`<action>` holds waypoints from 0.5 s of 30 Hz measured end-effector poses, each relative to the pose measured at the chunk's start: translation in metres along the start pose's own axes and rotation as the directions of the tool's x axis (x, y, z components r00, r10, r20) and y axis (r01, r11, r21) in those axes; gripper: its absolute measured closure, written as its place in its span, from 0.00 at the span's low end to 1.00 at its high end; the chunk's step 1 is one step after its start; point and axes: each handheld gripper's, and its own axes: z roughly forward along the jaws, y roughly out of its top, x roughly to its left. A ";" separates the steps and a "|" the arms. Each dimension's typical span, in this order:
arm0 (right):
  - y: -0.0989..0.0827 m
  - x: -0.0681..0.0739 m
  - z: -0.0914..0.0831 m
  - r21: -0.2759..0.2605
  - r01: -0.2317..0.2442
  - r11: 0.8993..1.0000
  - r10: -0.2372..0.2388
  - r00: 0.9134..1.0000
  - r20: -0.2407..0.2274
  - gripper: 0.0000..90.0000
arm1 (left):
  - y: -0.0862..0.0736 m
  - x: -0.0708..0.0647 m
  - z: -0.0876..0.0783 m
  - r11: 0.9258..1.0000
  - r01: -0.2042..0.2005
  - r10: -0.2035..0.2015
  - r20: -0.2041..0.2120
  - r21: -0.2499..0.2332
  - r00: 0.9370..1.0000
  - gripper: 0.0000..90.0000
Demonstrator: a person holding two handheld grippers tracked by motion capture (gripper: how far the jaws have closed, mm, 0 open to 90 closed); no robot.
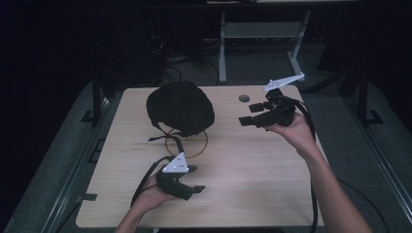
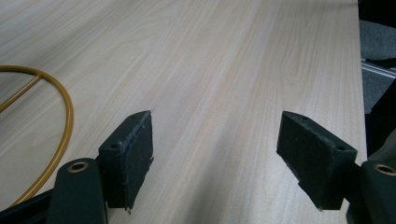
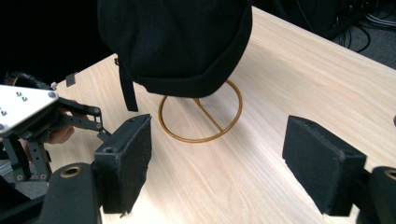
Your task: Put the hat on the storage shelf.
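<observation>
Work not yet begun: both tongs stand wide and empty. The black cap (image 1: 180, 108) sits on a gold wire stand (image 1: 198, 145) at about eleven o'clock on the bench (image 1: 252, 174), untouched, a strap hanging at its rear; its fabric appears soft. The right tongs (image 1: 248, 114) face it from three o'clock; the left tongs (image 1: 197, 180) hover at six o'clock.

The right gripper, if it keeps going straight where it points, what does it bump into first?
Probably the black hat on its gold wire stand. The right gripper, jaws wide open, aims at them across bare table. Depth is hard to judge, so it might meet the stand's ring first.
</observation>
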 end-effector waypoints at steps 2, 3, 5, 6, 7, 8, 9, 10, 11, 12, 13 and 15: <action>-0.004 -0.001 -0.001 0.002 -0.003 1.000 0.003 1.000 0.000 0.26 | 0.000 0.000 0.000 1.000 0.000 0.000 -0.001 0.000 1.000 0.30; -0.006 -0.001 -0.002 0.001 -0.005 1.000 0.005 1.000 0.001 0.26 | 0.000 0.000 0.000 1.000 0.000 0.000 0.000 0.001 1.000 0.30; -0.009 -0.002 -0.003 0.001 -0.008 1.000 0.008 1.000 0.001 0.26 | 0.000 -0.001 0.000 1.000 0.009 -0.009 0.002 -0.004 1.000 0.30; -0.011 -0.002 -0.004 0.006 -0.013 1.000 0.013 1.000 0.002 0.26 | 0.000 -0.001 0.000 1.000 0.011 -0.011 0.002 -0.004 1.000 0.30; -0.013 -0.003 -0.004 0.001 -0.011 1.000 0.011 1.000 0.002 0.26 | 0.000 0.000 0.000 1.000 0.010 -0.010 0.002 -0.005 1.000 0.30; -0.014 -0.003 -0.004 0.003 -0.016 1.000 0.016 1.000 0.003 0.26 | 0.000 0.000 0.000 1.000 0.011 -0.011 0.003 -0.003 1.000 0.30; -0.016 -0.003 -0.005 0.003 -0.016 1.000 0.016 1.000 0.001 0.26 | 0.000 0.000 0.000 1.000 0.010 -0.010 0.003 -0.003 1.000 0.30; -0.018 -0.003 -0.006 0.000 -0.020 1.000 0.020 1.000 0.002 0.26 | 0.000 0.000 0.000 1.000 0.011 -0.011 0.002 -0.002 1.000 0.30; -0.020 -0.004 -0.006 0.001 -0.023 1.000 0.023 1.000 0.003 0.26 | 0.000 0.000 0.000 1.000 0.012 -0.012 0.001 -0.002 1.000 0.30; -0.022 -0.004 -0.007 0.000 -0.023 1.000 0.023 1.000 0.001 0.26 | 0.000 -0.001 0.000 1.000 0.012 -0.012 0.000 -0.002 1.000 0.30; -0.023 -0.004 -0.007 0.001 -0.029 1.000 0.029 1.000 0.002 0.25 | 0.000 -0.001 0.000 1.000 0.014 -0.014 0.000 -0.004 1.000 0.30; -0.027 -0.005 -0.008 0.001 -0.029 1.000 0.029 1.000 0.003 0.25 | 0.000 -0.001 0.000 1.000 0.014 -0.014 -0.001 -0.005 1.000 0.29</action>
